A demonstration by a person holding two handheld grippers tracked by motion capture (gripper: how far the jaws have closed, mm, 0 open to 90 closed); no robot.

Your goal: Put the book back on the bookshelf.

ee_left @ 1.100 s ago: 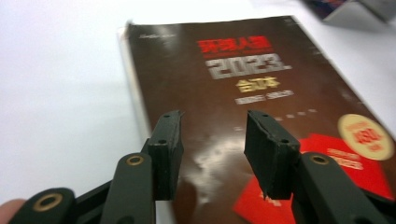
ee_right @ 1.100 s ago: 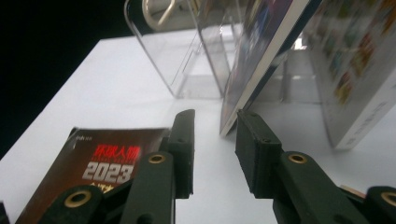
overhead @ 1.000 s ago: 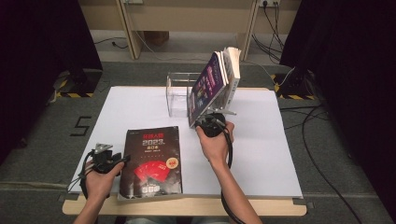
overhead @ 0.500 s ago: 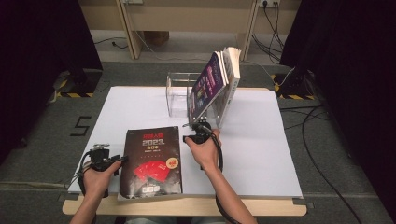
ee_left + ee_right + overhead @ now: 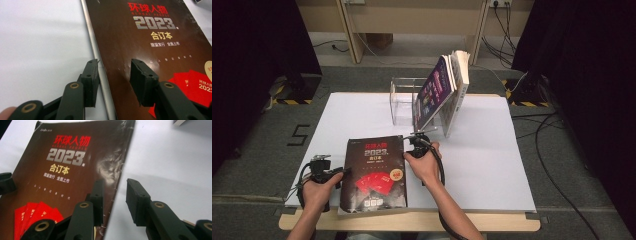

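While the dark-covered book (image 5: 373,172) lies flat at the near edge of the white table (image 5: 492,165), the left gripper (image 5: 113,75) straddles its left edge, jaws spread, one on the table and one over the cover, not pinching. Beyond, the right gripper (image 5: 113,195) straddles the book's right edge the same way, jaws apart. Farther back, magazines (image 5: 443,90) lean in a clear acrylic stand (image 5: 404,100).

Book (image 5: 374,172) on table (image 5: 492,165), before rack (image 5: 404,100)
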